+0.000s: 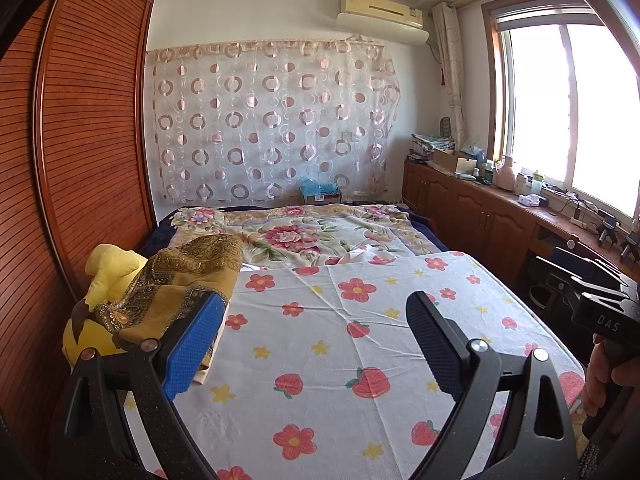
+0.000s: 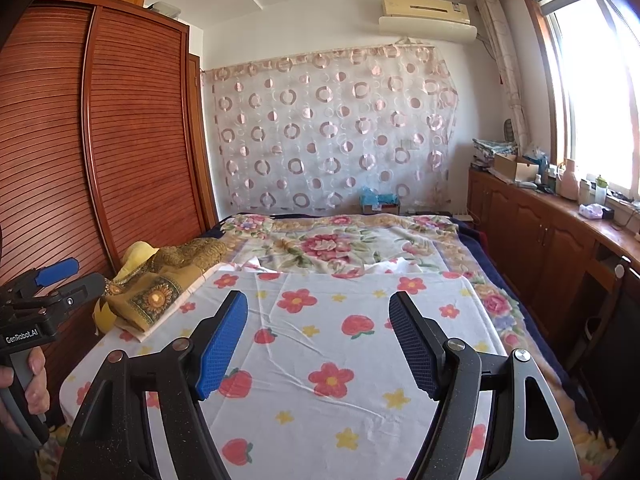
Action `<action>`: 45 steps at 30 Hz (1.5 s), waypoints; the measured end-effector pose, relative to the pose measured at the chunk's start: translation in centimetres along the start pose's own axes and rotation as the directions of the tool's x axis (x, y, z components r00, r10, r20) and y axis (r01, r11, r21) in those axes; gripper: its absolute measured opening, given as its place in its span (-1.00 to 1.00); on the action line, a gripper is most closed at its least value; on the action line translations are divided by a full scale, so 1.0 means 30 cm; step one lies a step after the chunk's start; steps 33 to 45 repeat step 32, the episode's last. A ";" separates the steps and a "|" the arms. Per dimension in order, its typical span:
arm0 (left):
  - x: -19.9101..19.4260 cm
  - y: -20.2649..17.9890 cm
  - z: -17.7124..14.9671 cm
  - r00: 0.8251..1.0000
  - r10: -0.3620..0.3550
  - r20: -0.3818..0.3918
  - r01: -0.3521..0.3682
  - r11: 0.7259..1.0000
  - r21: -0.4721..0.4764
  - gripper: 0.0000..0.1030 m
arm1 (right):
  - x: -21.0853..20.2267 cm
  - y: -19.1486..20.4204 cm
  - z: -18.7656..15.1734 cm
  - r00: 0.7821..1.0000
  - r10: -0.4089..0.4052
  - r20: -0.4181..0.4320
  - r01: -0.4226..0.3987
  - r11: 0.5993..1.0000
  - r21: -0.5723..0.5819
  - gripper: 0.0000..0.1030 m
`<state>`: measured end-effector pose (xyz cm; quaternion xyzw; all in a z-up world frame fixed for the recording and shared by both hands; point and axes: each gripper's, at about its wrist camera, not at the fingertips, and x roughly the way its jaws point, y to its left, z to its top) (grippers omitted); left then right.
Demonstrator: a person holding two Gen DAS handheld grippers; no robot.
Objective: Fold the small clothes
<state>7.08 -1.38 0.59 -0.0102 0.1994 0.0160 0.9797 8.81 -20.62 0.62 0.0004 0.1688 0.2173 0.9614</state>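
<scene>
Lying bunched at the left edge of the flowered sheet (image 1: 360,320), the patterned yellow cloth (image 1: 180,284) is being left ungripped; the left gripper (image 1: 312,344) and right gripper (image 2: 318,344) are being held wide apart, nothing clasped.

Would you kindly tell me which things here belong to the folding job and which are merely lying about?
For the job: mustard patterned garment, flowered sheet, left gripper, right gripper.

Lying about: yellow plush toy, wardrobe, clutter on the window cabinet.
</scene>
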 end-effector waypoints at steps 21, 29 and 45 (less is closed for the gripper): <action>-0.002 0.003 -0.006 1.000 0.002 0.007 -0.002 1.000 0.003 0.81 | -0.008 -0.007 0.002 1.000 0.000 -0.001 0.000 1.000 0.000 0.46; -0.002 0.004 -0.009 1.000 0.002 0.007 -0.002 1.000 0.003 0.81 | -0.009 -0.007 0.000 1.000 0.001 0.000 -0.001 1.000 -0.001 0.46; 0.000 0.006 -0.013 1.000 0.003 0.007 -0.003 1.000 0.004 0.81 | -0.010 -0.006 0.004 1.000 -0.002 0.002 0.002 1.000 0.000 0.46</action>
